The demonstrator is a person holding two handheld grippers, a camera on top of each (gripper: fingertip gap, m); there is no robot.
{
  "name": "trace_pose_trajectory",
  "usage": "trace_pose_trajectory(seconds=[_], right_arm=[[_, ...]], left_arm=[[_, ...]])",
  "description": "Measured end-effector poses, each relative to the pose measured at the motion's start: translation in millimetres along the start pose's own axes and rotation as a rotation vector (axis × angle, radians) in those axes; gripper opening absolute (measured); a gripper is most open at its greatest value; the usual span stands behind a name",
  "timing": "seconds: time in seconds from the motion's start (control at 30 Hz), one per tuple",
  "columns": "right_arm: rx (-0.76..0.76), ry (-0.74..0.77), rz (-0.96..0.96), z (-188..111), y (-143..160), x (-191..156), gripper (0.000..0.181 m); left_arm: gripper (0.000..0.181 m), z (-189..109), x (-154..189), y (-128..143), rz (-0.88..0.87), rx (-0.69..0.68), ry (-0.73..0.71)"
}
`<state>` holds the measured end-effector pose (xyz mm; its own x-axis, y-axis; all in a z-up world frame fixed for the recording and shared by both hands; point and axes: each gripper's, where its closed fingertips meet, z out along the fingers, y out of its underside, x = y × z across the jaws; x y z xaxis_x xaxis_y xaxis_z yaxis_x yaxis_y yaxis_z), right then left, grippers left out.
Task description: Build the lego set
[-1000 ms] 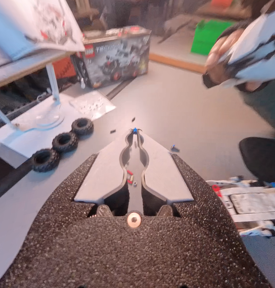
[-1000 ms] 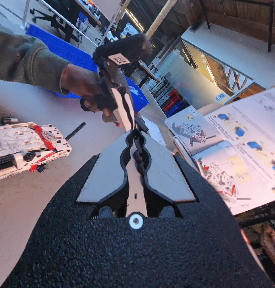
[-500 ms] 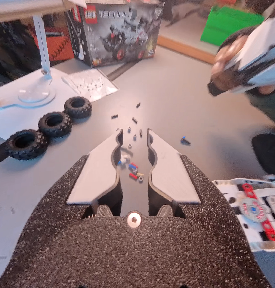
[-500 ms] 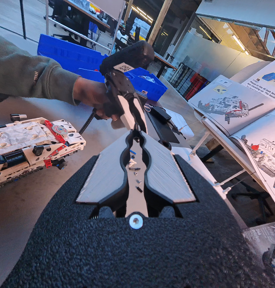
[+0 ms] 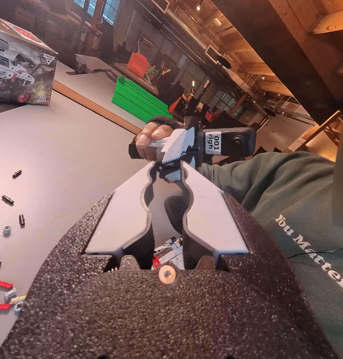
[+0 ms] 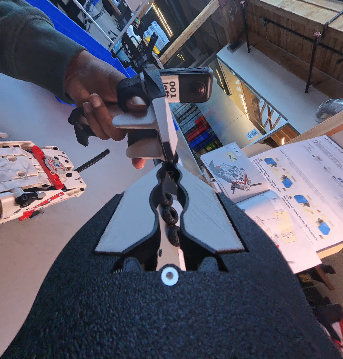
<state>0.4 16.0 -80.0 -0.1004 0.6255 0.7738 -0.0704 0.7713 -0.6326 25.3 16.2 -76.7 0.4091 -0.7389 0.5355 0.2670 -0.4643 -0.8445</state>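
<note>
Left tool (image 5: 167,164) has lifted away from the loose pins (image 5: 7,200) it was over half a second ago and swung round to face the right tool (image 6: 168,166). Both now meet tip to tip above the desk (image 5: 69,145).

Left tool: fingers spread, with the right tool's tips poking into the gap. Right tool: fingers pressed nearly together, apparently pinching a small black piece (image 6: 169,172) at the very tip; its exact shape is too small to tell.

Handling note: the piece is judged light, rigid and smooth plastic, so it could easily pop out sideways. Best taken across its middle, square to the pads, before the right tool lets go.

Truck model (image 6: 31,180), partly built, lies on the desk to the left. Three tyres (image 6: 169,213) sit in a row beyond the right tool. Instruction booklet (image 6: 283,204) stands open to the right.
</note>
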Motion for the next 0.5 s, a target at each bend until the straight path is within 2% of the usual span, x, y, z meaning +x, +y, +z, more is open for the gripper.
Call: trace_pose_trajectory(seconds=[0.17, 0.23, 0.33, 0.4, 0.5], right_arm=[[-0.024, -0.004, -0.01, 1, 3, -1, 0.006], [-0.112, -0.049, 0.046, -2, 26, 1, 0.018], [-0.313, -0.264, 0.258, -20, 82, -14, 0.015], [-0.453, -0.446, 0.409, -38, 118, -43, 0.017], [-0.58, -0.596, 0.525, -51, 154, -80, 0.022]], left_arm=[[0.021, -5, -10, 2, 0.106, -0.043, -0.096], [0.021, -25, -50, 1, 0.18, -0.061, -0.315], [0.021, -85, -138, 22, 0.293, -0.221, -0.789], [0.022, -105, -174, 50, 0.263, -0.335, -0.913], [0.022, -108, -199, 72, 0.249, -0.412, -0.955]])
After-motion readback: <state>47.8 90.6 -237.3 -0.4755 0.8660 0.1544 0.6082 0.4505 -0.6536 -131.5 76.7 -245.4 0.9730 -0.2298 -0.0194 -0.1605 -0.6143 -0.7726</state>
